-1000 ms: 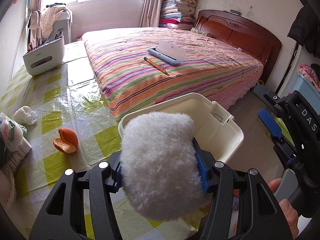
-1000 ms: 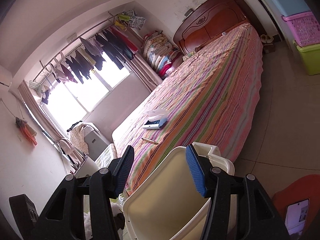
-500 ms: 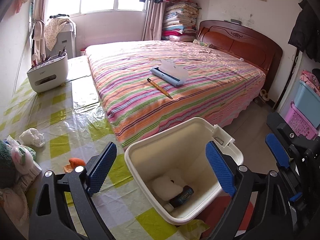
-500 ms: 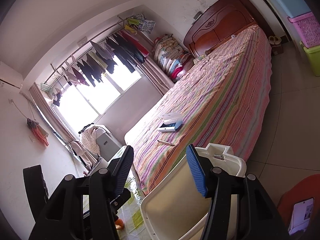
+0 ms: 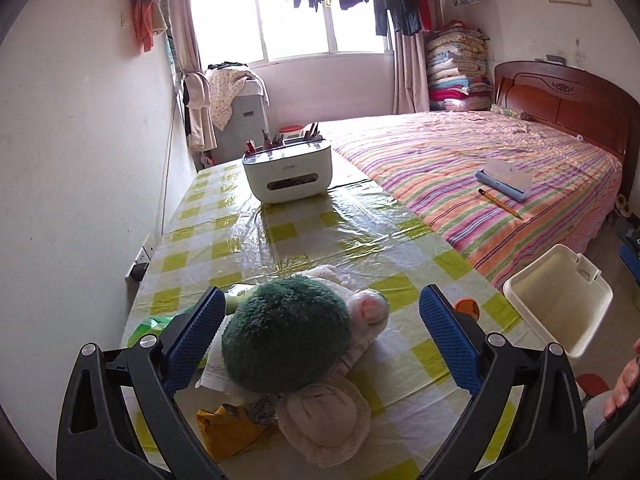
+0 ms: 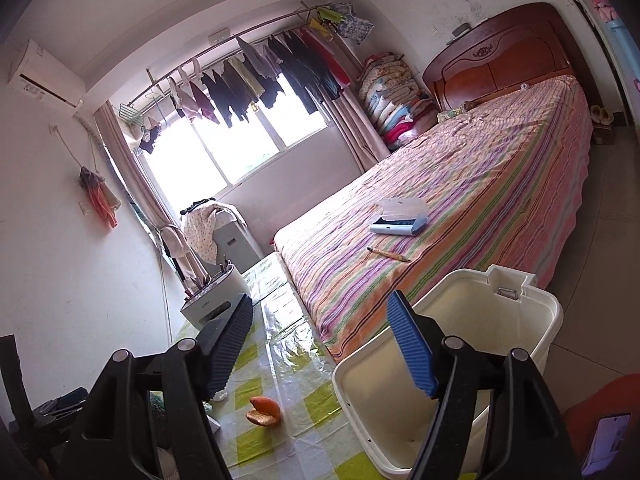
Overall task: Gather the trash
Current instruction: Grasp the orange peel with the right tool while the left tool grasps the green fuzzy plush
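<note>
My left gripper [image 5: 320, 340] hangs over a heap of litter on the checked table [image 5: 320, 232], and its jaws are still opening wide. A green fluffy ball [image 5: 284, 332] lies between the blue pads [image 5: 192, 344], which do not press on it. Around the ball lie a pink-and-white puff [image 5: 368, 308], a beige puff [image 5: 324, 420] and a yellow wrapper [image 5: 228, 428]. An orange peel [image 5: 466, 308] lies nearer the white bin [image 5: 558, 300] off the table's right edge. My right gripper [image 6: 320, 344] is opening with nothing between its jaws, beside the bin [image 6: 548, 308] and above the peel [image 6: 264, 410].
A white desk organiser [image 5: 288, 174] stands at the table's far end. The striped bed [image 5: 480, 160] runs along the right, with a pencil case [image 5: 504, 180] and a pencil on it. A wall bounds the table on the left. A person's hand [image 5: 624, 380] shows at the right edge.
The left gripper let a white fluffy ball fall into the bin, opened wide and swung left over the heap. The right gripper's jaws spread and it drew back from the bin.
</note>
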`<state>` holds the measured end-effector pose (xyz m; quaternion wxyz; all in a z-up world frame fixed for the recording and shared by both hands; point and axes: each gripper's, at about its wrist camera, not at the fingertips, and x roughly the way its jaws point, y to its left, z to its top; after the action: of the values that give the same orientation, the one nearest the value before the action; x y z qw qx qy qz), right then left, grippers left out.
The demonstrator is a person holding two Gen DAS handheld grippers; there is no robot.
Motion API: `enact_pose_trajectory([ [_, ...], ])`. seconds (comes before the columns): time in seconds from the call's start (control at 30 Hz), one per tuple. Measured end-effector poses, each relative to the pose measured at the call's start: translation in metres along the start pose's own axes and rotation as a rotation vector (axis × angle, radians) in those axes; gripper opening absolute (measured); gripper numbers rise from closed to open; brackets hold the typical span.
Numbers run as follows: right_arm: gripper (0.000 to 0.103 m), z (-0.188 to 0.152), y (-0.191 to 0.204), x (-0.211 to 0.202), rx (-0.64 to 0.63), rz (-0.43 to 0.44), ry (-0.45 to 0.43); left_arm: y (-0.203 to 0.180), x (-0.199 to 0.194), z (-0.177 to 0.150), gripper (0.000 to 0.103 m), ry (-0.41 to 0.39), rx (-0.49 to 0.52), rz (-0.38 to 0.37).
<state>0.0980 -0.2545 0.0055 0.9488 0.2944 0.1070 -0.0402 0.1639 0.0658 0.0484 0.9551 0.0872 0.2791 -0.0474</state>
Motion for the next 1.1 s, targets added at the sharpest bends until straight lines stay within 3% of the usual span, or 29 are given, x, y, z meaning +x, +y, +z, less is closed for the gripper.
enact_pose_trajectory([
  [0.27,0.068,-0.02,0.038,0.018,-0.066,0.044,0.092,0.009,0.043,-0.011,0.096,0.114,0.043,-0.011],
  [0.33,0.068,-0.025,0.047,0.027,-0.101,0.055,0.13,0.004,0.057,-0.015,0.09,0.147,0.064,0.008],
  [0.4,0.068,-0.03,0.06,0.042,-0.156,0.06,0.173,0.003,0.064,-0.018,0.071,0.16,0.084,0.068],
  [0.53,0.068,-0.045,0.083,0.068,-0.283,0.078,0.254,0.024,0.065,-0.019,0.065,0.2,-0.036,-0.015],
  [0.8,0.068,-0.087,0.092,0.111,-0.389,0.052,0.48,0.046,0.045,-0.021,0.063,0.15,-0.152,-0.035],
  [1.1,0.068,-0.111,0.102,0.136,-0.482,0.008,0.603,0.046,0.006,-0.013,0.063,0.017,-0.195,-0.074],
])
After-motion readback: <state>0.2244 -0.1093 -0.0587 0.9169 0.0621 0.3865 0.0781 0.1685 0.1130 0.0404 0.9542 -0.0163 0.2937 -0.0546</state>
